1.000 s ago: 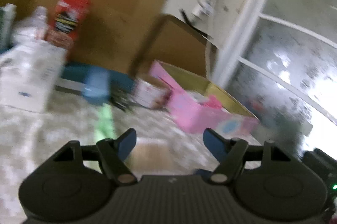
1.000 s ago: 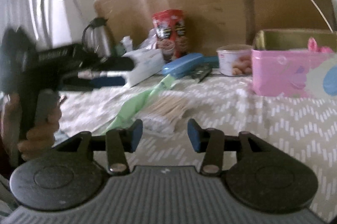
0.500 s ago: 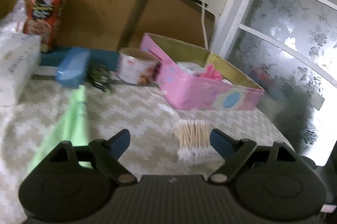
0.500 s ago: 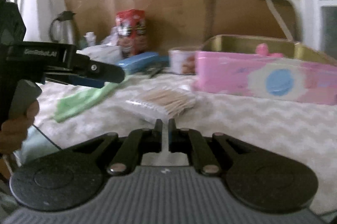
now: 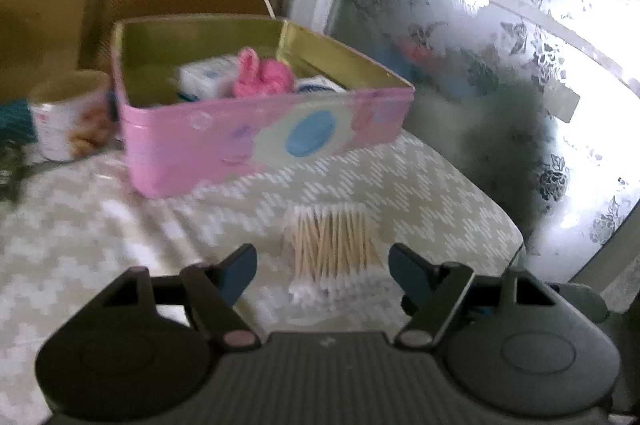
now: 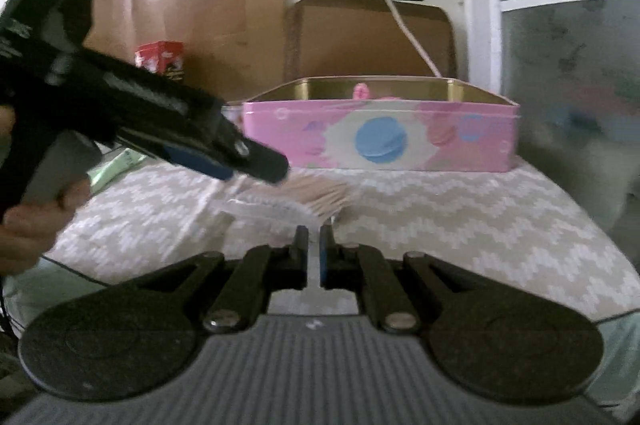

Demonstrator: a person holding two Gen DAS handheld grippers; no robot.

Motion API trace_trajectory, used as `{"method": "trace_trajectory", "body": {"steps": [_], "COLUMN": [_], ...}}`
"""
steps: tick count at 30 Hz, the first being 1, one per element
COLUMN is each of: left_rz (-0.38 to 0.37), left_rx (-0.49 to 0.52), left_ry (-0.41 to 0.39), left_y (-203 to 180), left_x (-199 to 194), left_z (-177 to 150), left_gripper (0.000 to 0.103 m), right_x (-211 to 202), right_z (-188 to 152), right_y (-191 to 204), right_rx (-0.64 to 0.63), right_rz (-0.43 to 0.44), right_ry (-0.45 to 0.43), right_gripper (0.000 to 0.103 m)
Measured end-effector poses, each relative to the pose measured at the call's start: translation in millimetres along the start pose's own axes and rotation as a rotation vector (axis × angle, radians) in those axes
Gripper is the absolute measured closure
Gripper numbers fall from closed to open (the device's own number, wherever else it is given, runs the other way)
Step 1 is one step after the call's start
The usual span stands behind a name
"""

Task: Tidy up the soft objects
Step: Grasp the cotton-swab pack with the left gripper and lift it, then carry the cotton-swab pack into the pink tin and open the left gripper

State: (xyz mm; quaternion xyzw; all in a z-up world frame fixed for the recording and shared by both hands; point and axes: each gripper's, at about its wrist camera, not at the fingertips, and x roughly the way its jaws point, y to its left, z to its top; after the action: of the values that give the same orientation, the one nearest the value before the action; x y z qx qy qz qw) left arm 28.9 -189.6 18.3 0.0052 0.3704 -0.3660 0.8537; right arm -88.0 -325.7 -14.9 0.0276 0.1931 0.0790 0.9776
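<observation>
A clear pack of cotton swabs (image 5: 334,249) lies on the chevron-patterned table cover (image 5: 100,225). My left gripper (image 5: 323,265) is open and hovers over the pack, one finger on each side. In the right wrist view the left gripper (image 6: 248,161) hangs just above the swabs (image 6: 308,197). My right gripper (image 6: 314,249) is shut and empty, low near the table's front, just short of the pack. Behind stands an open pink tin box (image 5: 256,133), also in the right wrist view (image 6: 380,141). It holds a pink soft item (image 5: 260,77) and white packets (image 5: 208,79).
A small printed cup (image 5: 68,121) stands left of the tin. A red carton (image 6: 160,61) and cardboard sheets (image 6: 192,1) lean at the back wall. A green pouch (image 6: 116,165) lies at the left. A frosted glass door (image 5: 500,65) borders the table's right edge.
My left gripper swung right and came down over the cotton swabs, still open. My right gripper closed from open to shut and moved closer to the tin box.
</observation>
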Motion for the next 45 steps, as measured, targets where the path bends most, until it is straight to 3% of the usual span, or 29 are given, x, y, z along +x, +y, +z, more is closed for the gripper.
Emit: {"method": "trace_trajectory", "body": {"steps": [3, 5, 6, 7, 8, 9, 12, 15, 17, 20, 23, 26, 28, 31, 35, 36, 37, 39, 40, 43, 45], "left_rz": [-0.013, -0.019, -0.024, -0.028, -0.035, -0.044, -0.045, -0.067, -0.061, -0.079, -0.123, -0.111, -0.090, -0.038, 0.116, 0.127, 0.116, 0.081, 0.083, 0.096, 0.179], "left_rx": [-0.030, -0.047, -0.046, -0.045, -0.043, -0.043, -0.022, 0.012, 0.028, 0.002, 0.013, 0.058, 0.077, 0.089, 0.033, -0.005, -0.043, -0.070, -0.065, -0.094, -0.128], "left_ry": [0.034, 0.035, 0.034, 0.035, 0.035, 0.036, 0.033, 0.040, 0.045, 0.021, -0.058, -0.143, -0.189, -0.242, -0.235, -0.224, -0.222, -0.252, -0.274, -0.346, -0.379], "left_y": [-1.9, -1.0, -2.2, -3.2, -4.1, -4.8, -9.3, -16.1, -19.9, -19.6, -23.9, -29.8, -31.1, -25.7, -6.0, 1.7, 10.0, 25.5, 32.3, 69.2, 99.6], "left_x": [16.7, 21.8, 23.2, 24.5, 25.9, 27.6, 32.0, 36.4, 38.1, 30.0, 11.3, -0.9, -3.4, 5.7, 32.7, 32.6, 28.1, 4.9, -10.6, -63.0, -91.2], "left_z": [2.6, 1.5, 2.3, 3.2, 4.2, 5.0, 6.2, 6.8, 8.1, 13.8, 27.6, 49.0, 67.8, 101.1, 129.4, 129.7, 126.1, 110.1, 100.5, 62.1, 39.6], "left_gripper": [0.028, 0.024, 0.023, 0.023, 0.023, 0.024, 0.029, 0.047, 0.052, 0.052, 0.052, 0.052, 0.051, 0.041, 0.035, 0.035, 0.035, 0.035, 0.035, 0.032, 0.032], "right_x": [-3.8, -6.5, -6.7, -7.8, -8.8, -9.1, -5.8, 7.8, 13.1, 9.3, -4.4, -10.6, -4.1, 16.1, 74.1, 92.3, 111.4, 128.0, 125.8, 99.2, 81.1], "right_z": [-5.8, -9.9, -11.1, -12.6, -13.4, -13.8, -11.8, -9.9, -10.1, -7.8, -0.9, 16.3, 31.8, 63.6, 105.6, 112.0, 117.8, 122.0, 124.9, 133.6, 144.1], "right_y": [-13.6, -22.7, -26.7, -30.4, -32.3, -33.1, -28.2, -22.5, -13.9, -2.9, -0.8, -3.1, -6.0, -20.9, -50.6, -56.1, -61.6, -68.4, -72.0, -69.3, -59.6], "right_rx": [0.028, 0.053, 0.069, 0.085, 0.093, 0.092, 0.049, -0.001, -0.039, -0.077, -0.110, -0.115, -0.139, -0.102, -0.023, -0.031, -0.045, -0.043, -0.016, 0.043, 0.080], "right_rz": [-0.016, -0.020, -0.009, 0.000, 0.002, 0.003, 0.020, 0.046, 0.041, 0.024, -0.004, -0.027, -0.042, -0.031, -0.037, -0.056, -0.087, -0.158, -0.145, -0.096, -0.049], "right_ry": [0.011, 0.013, 0.016, 0.010, -0.004, -0.014, -0.022, -0.001, -0.007, -0.042, -0.129, -0.212, -0.253, -0.281, -0.216, -0.166, -0.110, -0.057, -0.051, -0.136, -0.190], "right_gripper": [0.095, 0.089, 0.083, 0.062, 0.048, 0.045, 0.045, 0.046, 0.068, 0.072, 0.072, 0.072, 0.072, 0.072, 0.068, 0.064, 0.052, 0.050, 0.050, 0.051, 0.051]}}
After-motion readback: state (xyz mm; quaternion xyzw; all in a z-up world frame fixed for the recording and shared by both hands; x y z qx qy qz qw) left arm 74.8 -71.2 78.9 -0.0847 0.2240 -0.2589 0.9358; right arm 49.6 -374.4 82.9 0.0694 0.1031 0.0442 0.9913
